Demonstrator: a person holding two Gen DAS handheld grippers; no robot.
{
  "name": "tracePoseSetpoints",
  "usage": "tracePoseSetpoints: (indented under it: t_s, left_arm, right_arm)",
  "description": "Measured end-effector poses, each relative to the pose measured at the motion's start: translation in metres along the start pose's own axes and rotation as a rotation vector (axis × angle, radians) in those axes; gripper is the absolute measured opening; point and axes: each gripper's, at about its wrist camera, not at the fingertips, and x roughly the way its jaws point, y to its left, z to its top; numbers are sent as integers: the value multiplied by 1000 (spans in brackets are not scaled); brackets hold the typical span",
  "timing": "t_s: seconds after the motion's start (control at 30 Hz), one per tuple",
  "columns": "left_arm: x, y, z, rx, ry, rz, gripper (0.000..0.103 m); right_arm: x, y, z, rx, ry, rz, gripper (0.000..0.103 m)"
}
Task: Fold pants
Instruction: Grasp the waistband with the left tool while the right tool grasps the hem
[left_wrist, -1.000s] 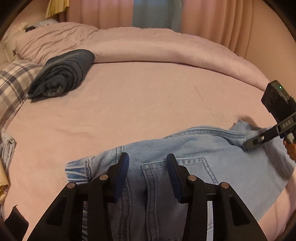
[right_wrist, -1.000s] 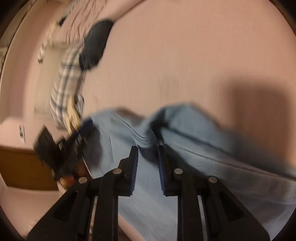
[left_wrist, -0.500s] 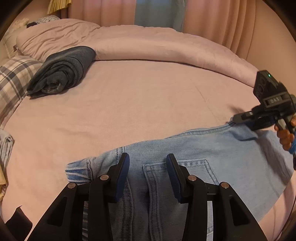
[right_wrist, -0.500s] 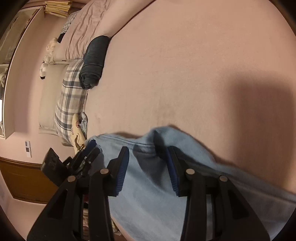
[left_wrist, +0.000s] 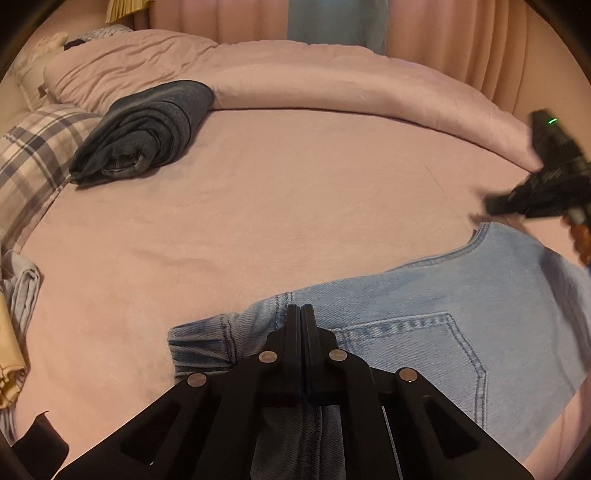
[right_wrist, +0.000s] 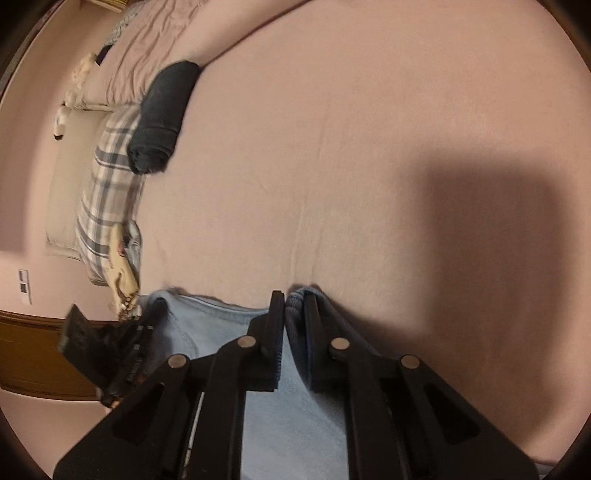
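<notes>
Light blue jeans (left_wrist: 424, 295) lie on the pink bed sheet (left_wrist: 277, 203), back pocket up. My left gripper (left_wrist: 302, 308) is shut on the waistband near the belt loop. In the right wrist view, my right gripper (right_wrist: 294, 299) has a bunched fold of the jeans (right_wrist: 229, 321) filling the narrow gap between its pads, and its jaws are closing. The left wrist view shows the right gripper (left_wrist: 493, 205) blurred at the jeans' far edge, with a person's fingers behind it. The left gripper (right_wrist: 149, 317) appears at the lower left of the right wrist view.
A dark rolled garment (left_wrist: 144, 129) rests by the plaid pillow (left_wrist: 29, 158). A pink duvet (left_wrist: 295, 74) is heaped along the far side, with curtains behind. More clothes (left_wrist: 18, 295) sit at the left edge. A broad shadow (right_wrist: 498, 221) falls on the sheet.
The left jaws have closed on the waistband. The right gripper has moved toward the far side of the bed, its jaws widening and then narrowing on a fold at the jeans' edge.
</notes>
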Motion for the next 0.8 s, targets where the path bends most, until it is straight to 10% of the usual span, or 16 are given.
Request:
tracePoseSetpoints:
  t_s: [0.2, 0.33, 0.57, 0.8]
  left_arm:
    - [-26, -36, 12, 69, -27, 32, 15]
    - [-35, -105, 28, 221, -68, -140, 52]
    - [6, -250, 48, 370, 19, -418, 52]
    - [52, -274, 37, 409, 85, -278, 53]
  right_arm:
    - [-107, 1, -35, -103, -183, -119, 19]
    - [-147, -17, -80, -216, -176, -313, 26]
    - [-136, -57, -93, -262, -127, -351, 25]
    - [-122, -94, -105, -224, -109, -407, 0]
